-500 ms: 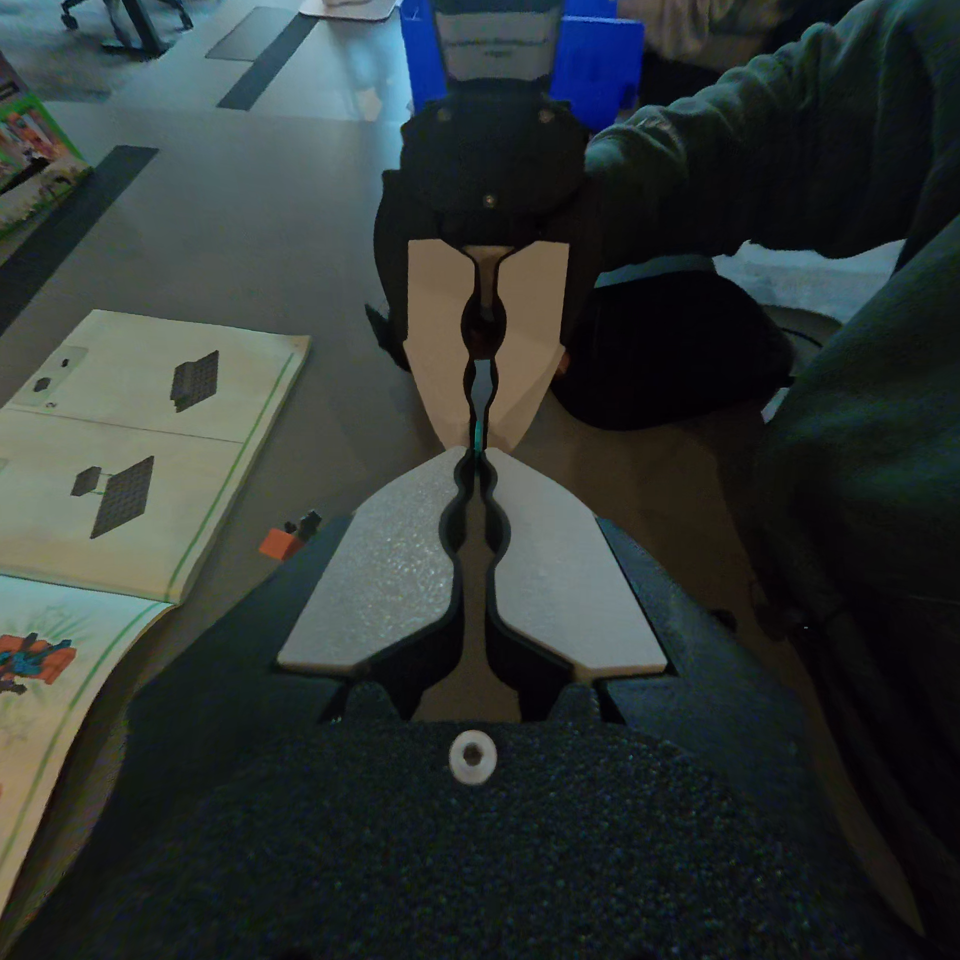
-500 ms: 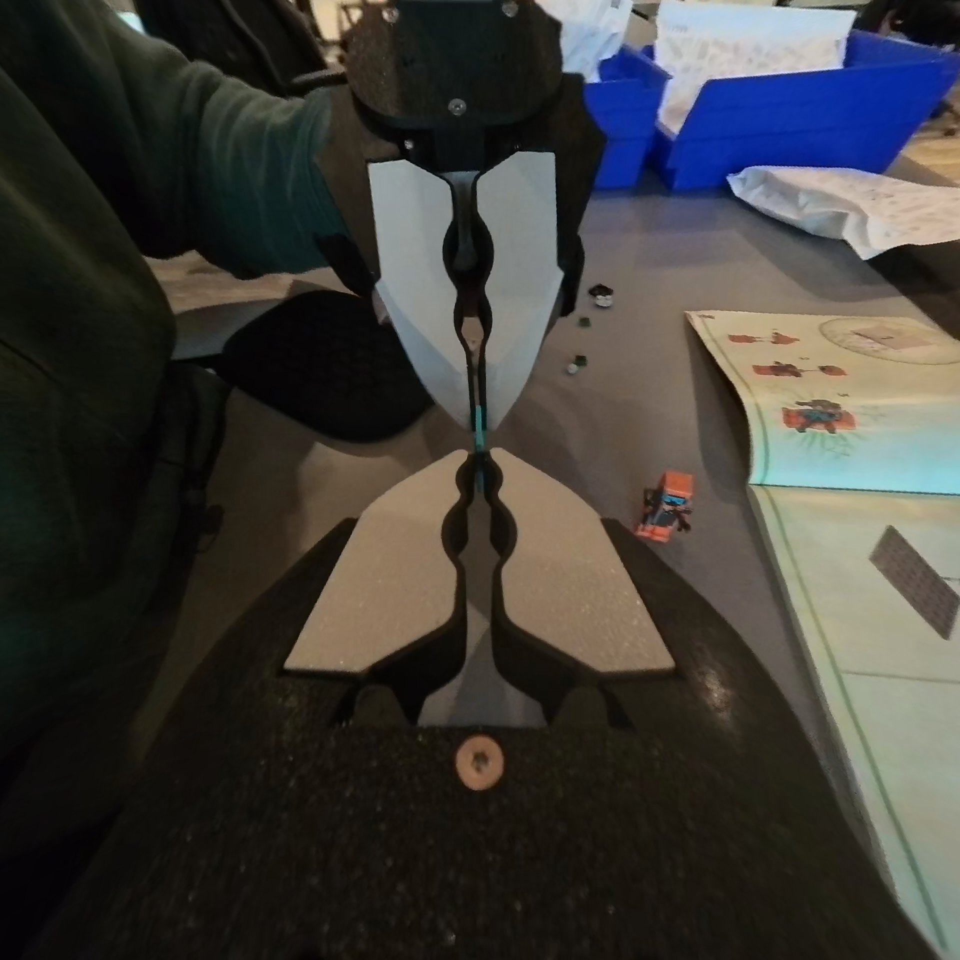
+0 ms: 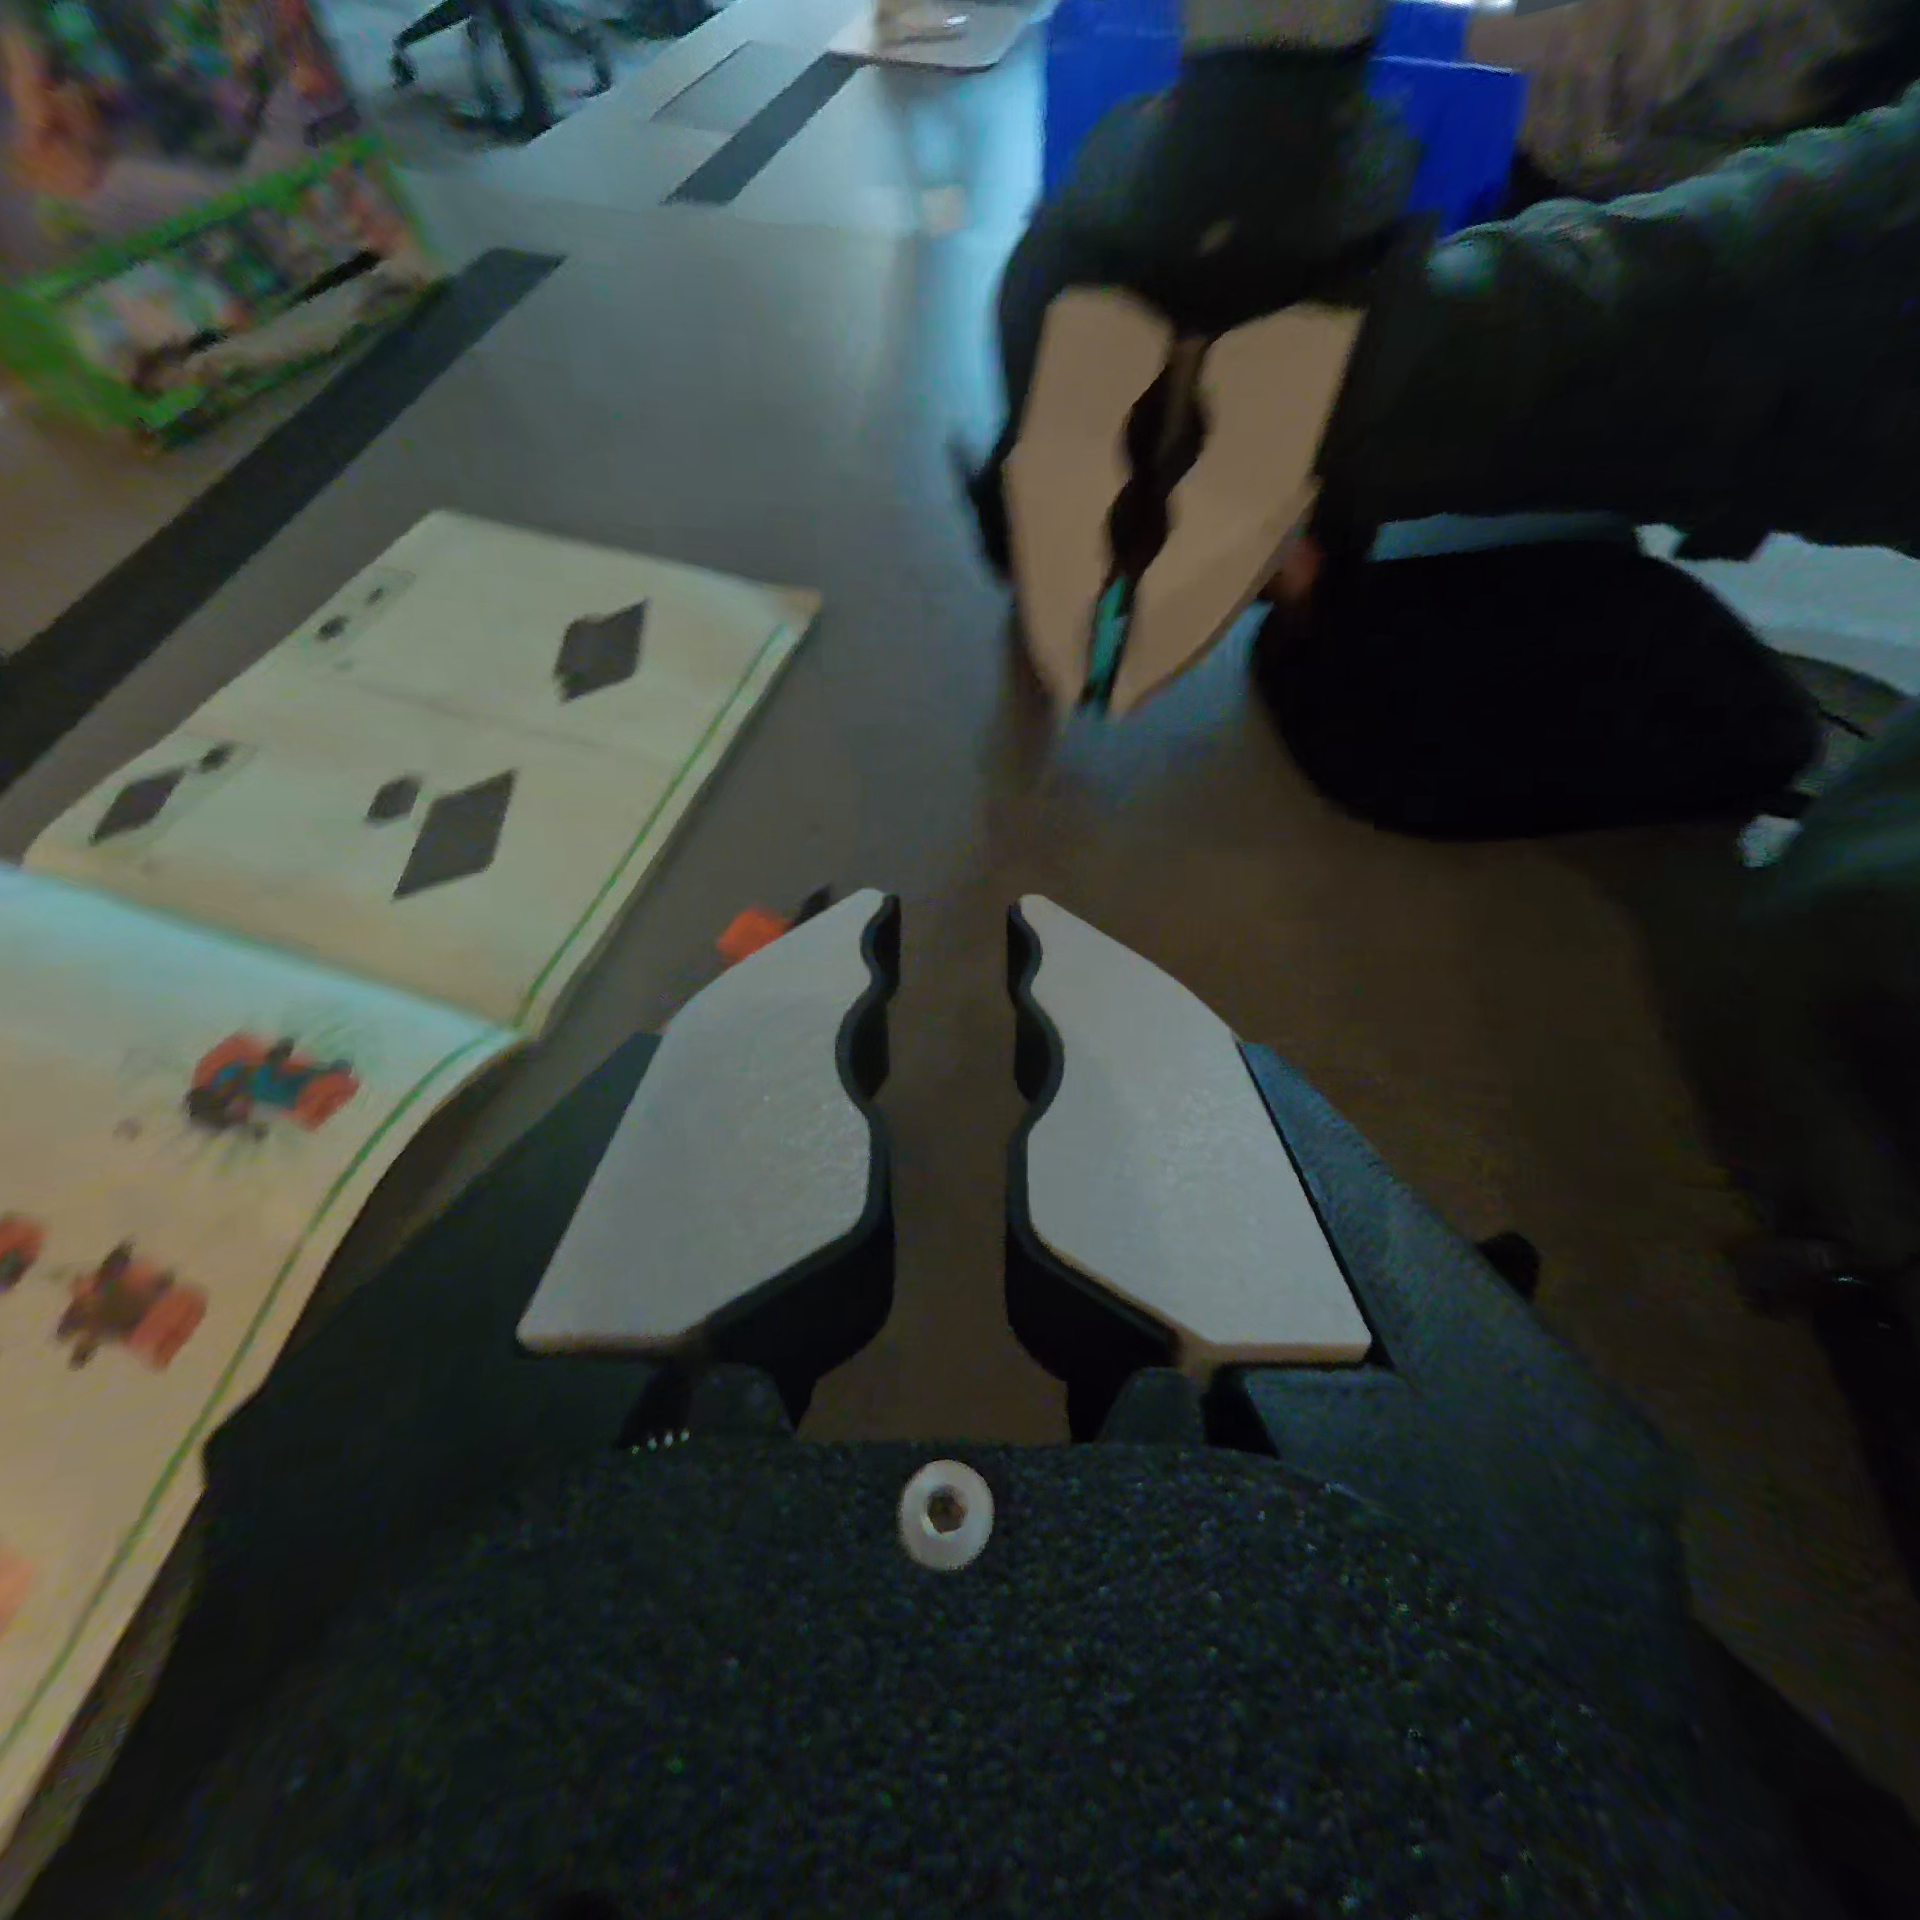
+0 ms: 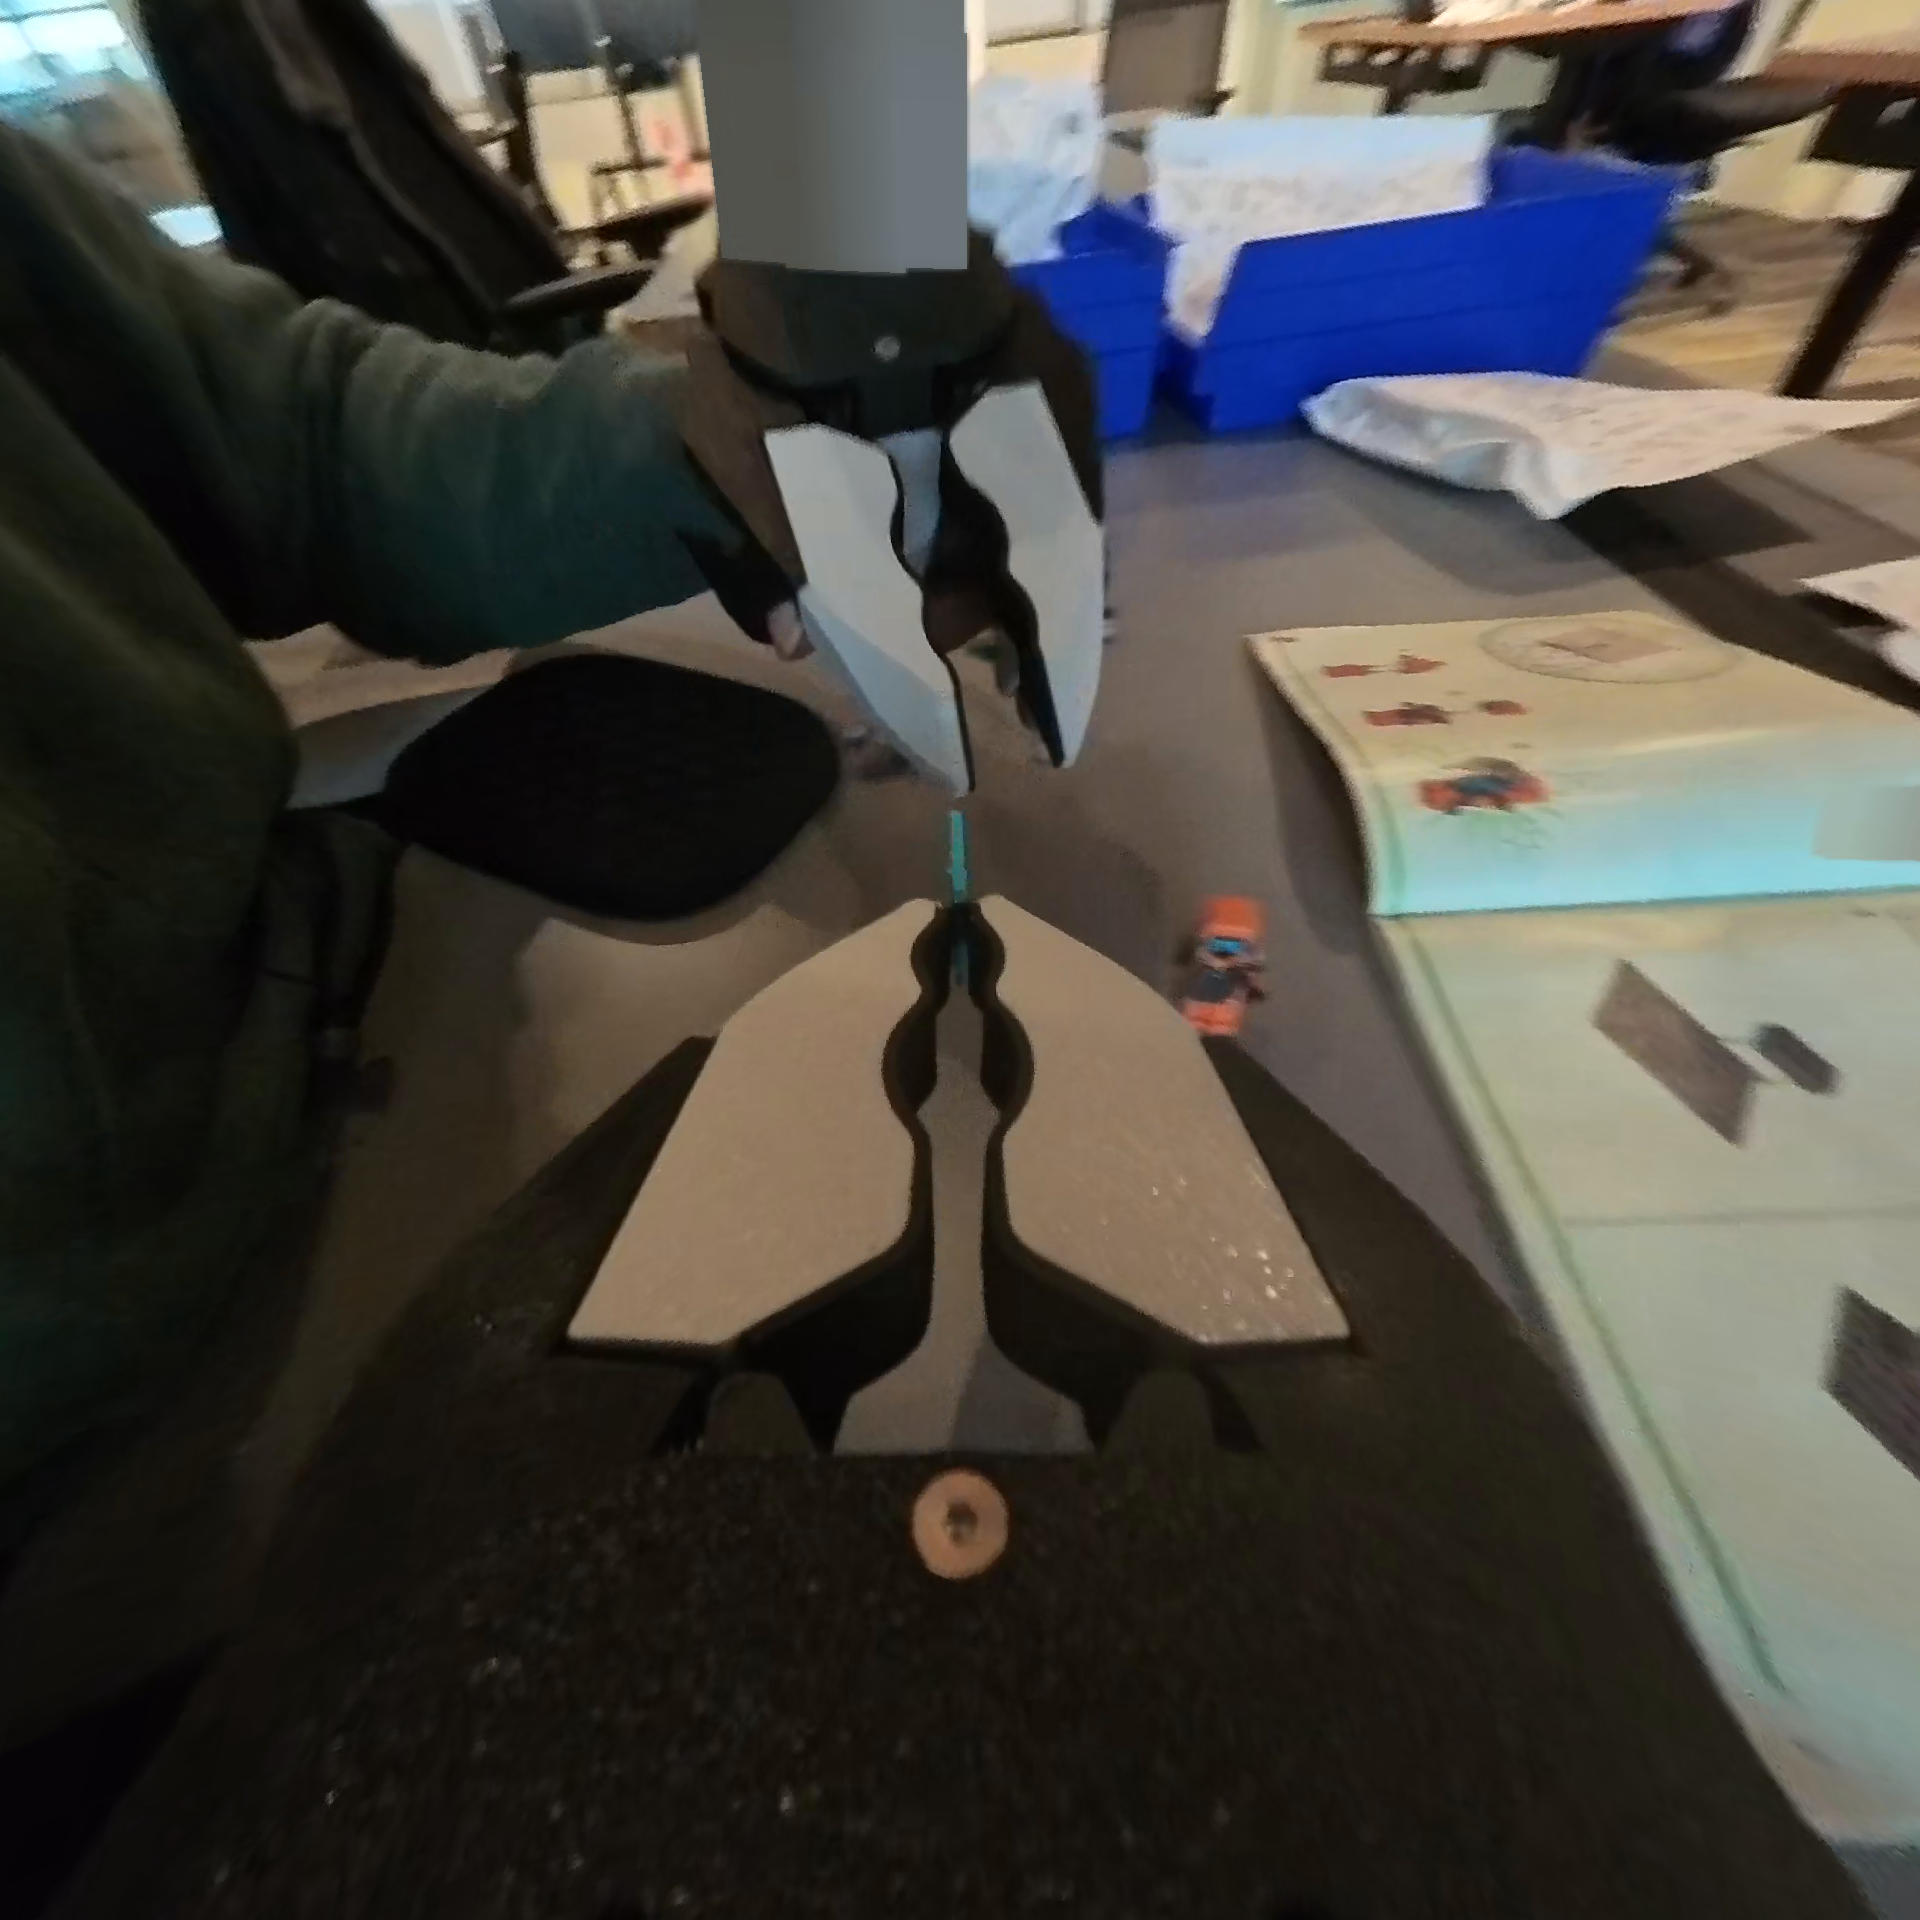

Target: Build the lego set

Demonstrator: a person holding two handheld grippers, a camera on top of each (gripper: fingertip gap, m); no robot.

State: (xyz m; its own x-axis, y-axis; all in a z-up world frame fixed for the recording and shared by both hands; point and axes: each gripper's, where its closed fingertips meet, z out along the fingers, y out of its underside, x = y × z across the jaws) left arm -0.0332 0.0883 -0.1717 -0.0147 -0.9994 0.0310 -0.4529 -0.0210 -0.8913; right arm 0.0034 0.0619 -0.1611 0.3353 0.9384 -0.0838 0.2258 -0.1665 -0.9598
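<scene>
Left wrist view shows our left tool [image 3: 951, 914] with its two pale fingers clearly parted and nothing between them, held above the grey-brown surface [image 3: 727, 395]. Across from it we see our right tool [image 3: 1091, 707], blurred, with its tips pinched on a thin teal lego piece [image 3: 1110, 634]. An open instruction booklet [image 3: 436, 748] lies on the surface to the left, and a small orange lego model [image 3: 750, 930] peeks out just beside the left finger.

From the right wrist view, our right tool [image 4: 958, 914] grips the teal lego piece [image 4: 957, 857] at its very tips, the piece standing upright and poking past them. The left tool [image 4: 1013, 764] hangs just above the piece, apart from it, its tips spread. The orange lego model [image 4: 1221, 966] sits on the surface near the right finger, next to the booklet [image 4: 1662, 1143]. Blue bins [image 4: 1403, 301] stand farther back.
</scene>
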